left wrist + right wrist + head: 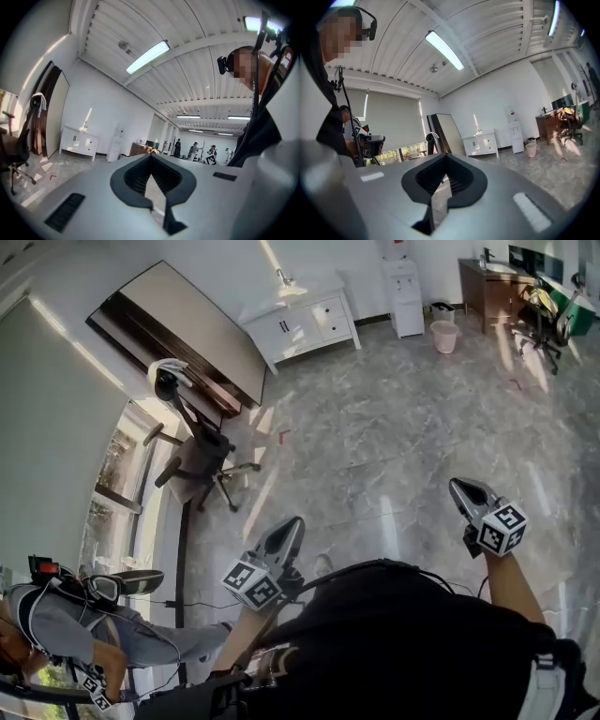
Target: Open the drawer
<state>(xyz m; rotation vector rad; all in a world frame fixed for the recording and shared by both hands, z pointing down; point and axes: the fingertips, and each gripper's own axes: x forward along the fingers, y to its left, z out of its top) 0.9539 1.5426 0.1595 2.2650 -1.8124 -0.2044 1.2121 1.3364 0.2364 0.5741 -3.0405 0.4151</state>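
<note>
White and low, the drawer cabinet [305, 324] stands against the far wall in the head view, well ahead of both claws across the grey marble floor [394, 427]. The left gripper [289, 529] is held out from the person's dark-clothed waist, its nose angled toward that cabinet, with its marker cube [251, 582] at the rear. The right gripper [466, 491] sits further forward on a bare forearm [511, 589], which is stretched out and roughly parallel to the other arm. An office chair [202, 460] stands ahead and to the left of the left claw, and a pink bin [444, 336] stands far ahead of the right one. In the left gripper view the left gripper [151, 157] lies level, its jaws brought together at the tips with nothing between them. The cabinet [79, 140] is far beyond the tips and off to their left. In the right gripper view the right gripper [446, 155] is level too, with its jaws closed tip to tip and empty. The cabinet [480, 143] stands far ahead, slightly right of the tips, and its drawers [488, 142] are pushed in.
</note>
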